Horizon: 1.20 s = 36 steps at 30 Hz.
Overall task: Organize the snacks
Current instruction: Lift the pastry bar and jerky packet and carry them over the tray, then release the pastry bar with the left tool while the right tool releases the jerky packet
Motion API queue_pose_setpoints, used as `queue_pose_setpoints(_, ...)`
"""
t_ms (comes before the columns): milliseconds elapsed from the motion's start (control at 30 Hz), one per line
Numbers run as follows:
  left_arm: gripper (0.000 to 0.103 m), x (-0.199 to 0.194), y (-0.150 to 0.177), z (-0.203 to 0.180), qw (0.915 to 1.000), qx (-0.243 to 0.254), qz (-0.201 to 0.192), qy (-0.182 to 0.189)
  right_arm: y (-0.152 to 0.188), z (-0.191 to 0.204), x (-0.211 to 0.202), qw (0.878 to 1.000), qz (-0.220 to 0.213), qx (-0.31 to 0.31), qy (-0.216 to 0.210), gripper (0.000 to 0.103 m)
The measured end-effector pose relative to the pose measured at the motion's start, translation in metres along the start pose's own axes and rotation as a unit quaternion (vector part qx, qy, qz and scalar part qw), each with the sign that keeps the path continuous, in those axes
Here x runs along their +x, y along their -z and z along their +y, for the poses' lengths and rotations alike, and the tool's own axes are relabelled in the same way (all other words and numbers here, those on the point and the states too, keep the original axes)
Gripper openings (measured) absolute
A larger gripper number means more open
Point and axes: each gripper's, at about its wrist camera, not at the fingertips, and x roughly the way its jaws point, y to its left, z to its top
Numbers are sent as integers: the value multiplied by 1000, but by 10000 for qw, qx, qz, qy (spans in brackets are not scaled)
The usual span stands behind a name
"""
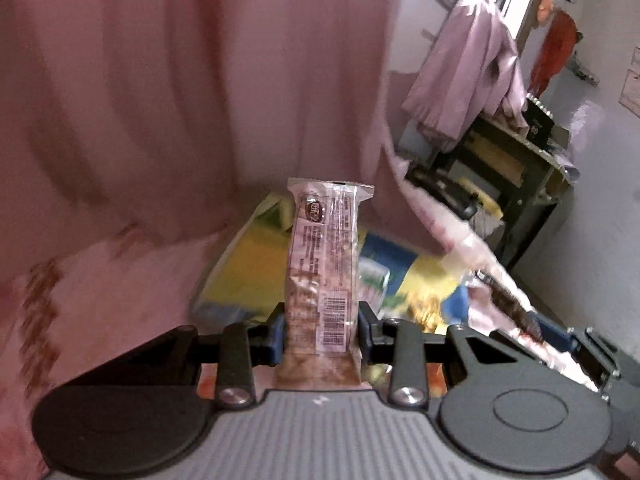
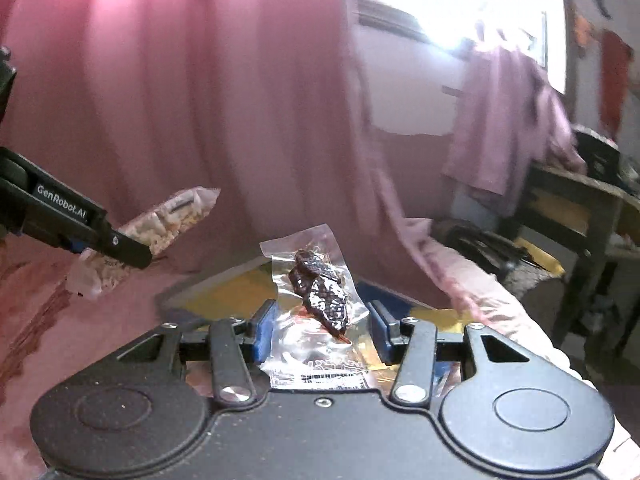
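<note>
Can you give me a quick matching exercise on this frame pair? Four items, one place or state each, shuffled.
Items:
1. long snack bar pack
2. clear pouch with dark pieces
3. pink curtain
4. lilac garment

Places or states:
A. draped at the right by the window
B. between the right claw's pads
C. upright in the left claw
D. hanging in folds behind both packs

Pairs: 1-C, 2-B, 3-D, 4-A

Passage straight ahead is closed off by a hanging pink pleated curtain (image 1: 180, 92) behind the pink patterned bedspread (image 1: 100, 280). The bedspread's far right corner is taken up by a flat yellow-and-blue printed box (image 1: 248, 256). Beyond the right edge, room is narrowed by a dark wooden table (image 2: 580, 200) draped with lilac cloth (image 2: 508, 128).
</note>
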Motion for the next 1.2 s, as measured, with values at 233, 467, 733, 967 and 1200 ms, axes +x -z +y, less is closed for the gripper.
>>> queue_pose_setpoints(233, 38, 73, -22, -51, 9995, 282, 128, -4, 0, -49, 45, 9979, 192, 535, 294, 50)
queue_pose_setpoints(467, 38, 126, -14, -65, 9973, 321, 624, -198, 9, -63, 87, 9945, 758, 715, 142, 50)
queue_pose_setpoints(733, 38, 148, -5, -61, 9927, 323, 1029, -547, 18, -64, 112, 9886, 1265, 811, -7, 50)
queue_pose_setpoints(967, 38, 159, -4, -56, 9896, 200, 1268, -654, 25, -62, 124, 9846, 1516, 860, -103, 50)
queue_pose_setpoints(1200, 38, 164, 0, -52, 9871, 146, 1415, -731, 28, -59, 128, 9833, 1593, 872, -151, 51)
